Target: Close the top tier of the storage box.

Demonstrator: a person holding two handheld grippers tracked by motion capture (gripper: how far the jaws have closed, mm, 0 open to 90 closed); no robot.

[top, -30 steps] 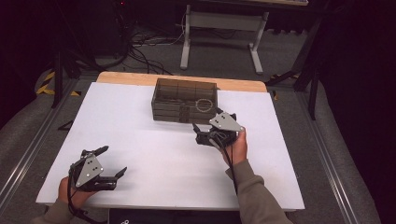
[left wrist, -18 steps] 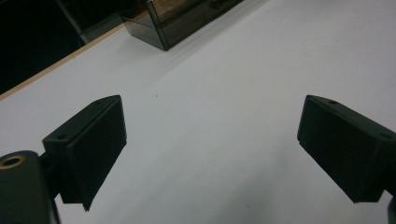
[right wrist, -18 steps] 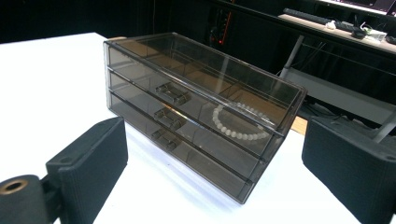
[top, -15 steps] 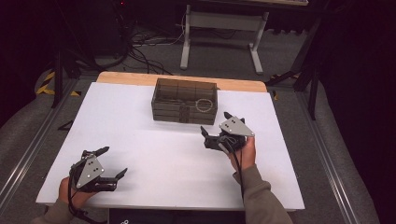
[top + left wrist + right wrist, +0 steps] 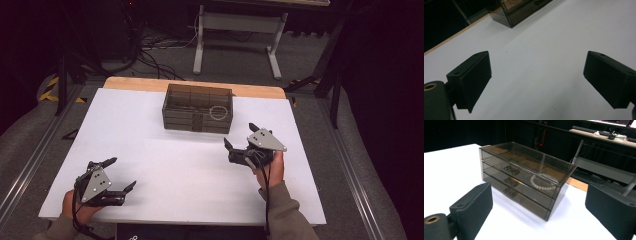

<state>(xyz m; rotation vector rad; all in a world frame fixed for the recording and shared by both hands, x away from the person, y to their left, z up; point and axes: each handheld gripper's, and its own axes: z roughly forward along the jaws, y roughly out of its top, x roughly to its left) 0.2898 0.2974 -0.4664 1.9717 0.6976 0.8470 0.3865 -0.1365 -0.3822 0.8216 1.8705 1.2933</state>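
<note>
Both jaws of the right gripper point(image 5: 239, 136) stand spread wide with nothing between them, above the white table point(image 5: 150, 130) at its right side, just in front of the smoky drawer box point(image 5: 197, 107). Since a second ago that gripper has drawn back from the box toward the person and out to the right; the box has not shifted. Spread just as wide and empty, the left gripper point(image 5: 121, 173) sits at the near left corner of the table, well apart from the box, where it was a second ago.

No writing or brand can be read on the box or the grippers.

From the right gripper view, the box point(image 5: 524, 181) shows three stacked drawers, all closed, each with a small handle at its front, and a white bead bracelet point(image 5: 543, 181) lying in the top one toward its right end; the high view gives the bracelet point(image 5: 218, 112) as a pale ring. From the left gripper view, a corner of the box point(image 5: 519, 10) sits far off across bare table.
</note>
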